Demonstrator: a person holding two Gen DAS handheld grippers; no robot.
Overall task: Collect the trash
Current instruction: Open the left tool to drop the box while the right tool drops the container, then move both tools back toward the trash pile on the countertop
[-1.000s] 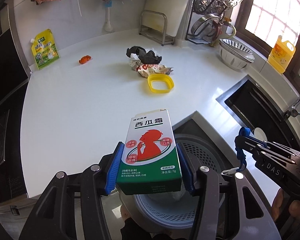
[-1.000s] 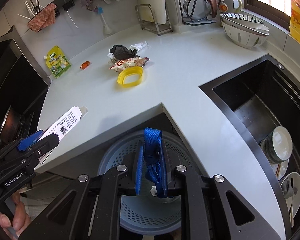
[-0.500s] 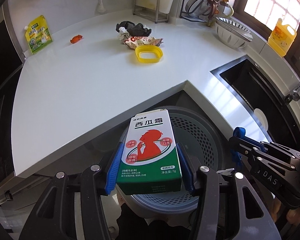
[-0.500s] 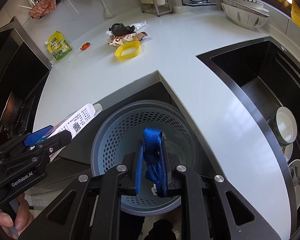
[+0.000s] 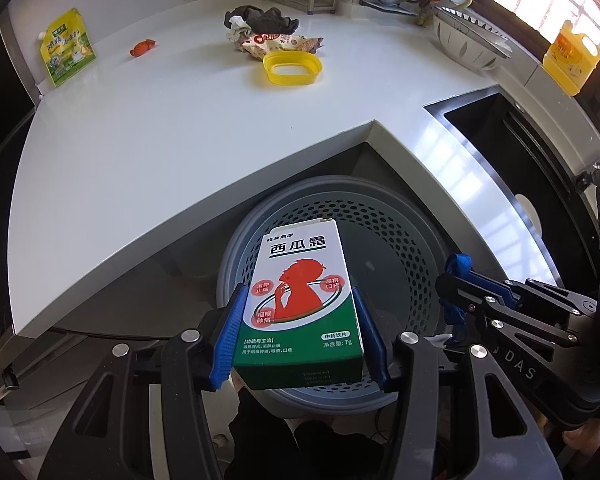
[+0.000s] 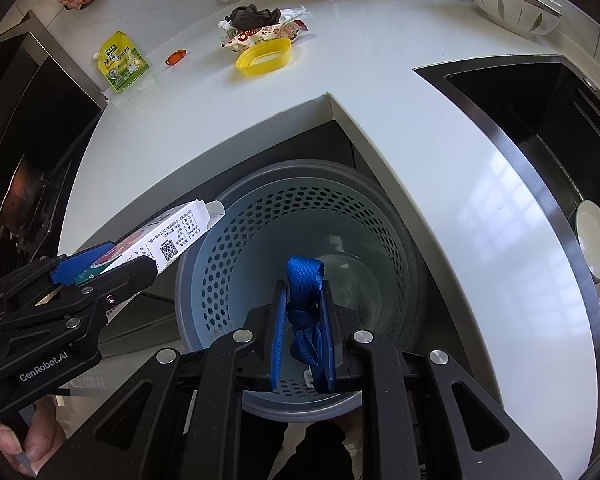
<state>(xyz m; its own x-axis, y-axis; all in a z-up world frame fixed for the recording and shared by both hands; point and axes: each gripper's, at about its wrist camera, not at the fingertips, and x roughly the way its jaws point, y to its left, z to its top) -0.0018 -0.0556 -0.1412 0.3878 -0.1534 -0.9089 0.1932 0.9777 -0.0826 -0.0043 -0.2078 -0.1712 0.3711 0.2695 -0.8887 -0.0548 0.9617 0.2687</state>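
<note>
a white kitchen counter wraps round a grey perforated bin set below its corner. the left gripper is clamped on a medicine box over the bin mouth, so the drop step looks at hand, needing only the jaws parted. the right gripper is closed on a blue strap, above the bin.

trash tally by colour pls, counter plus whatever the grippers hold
Yellow: 2 – yellow ring lid, green-yellow pouch
Orange: 1 – orange candy wrapper
Black: 1 – crumpled black bag
Red-white: 1 – snack wrapper
Green-white: 1 – medicine box, in left gripper above the basket
Blue: 1 – blue strap, in right gripper
Total: 7
</note>
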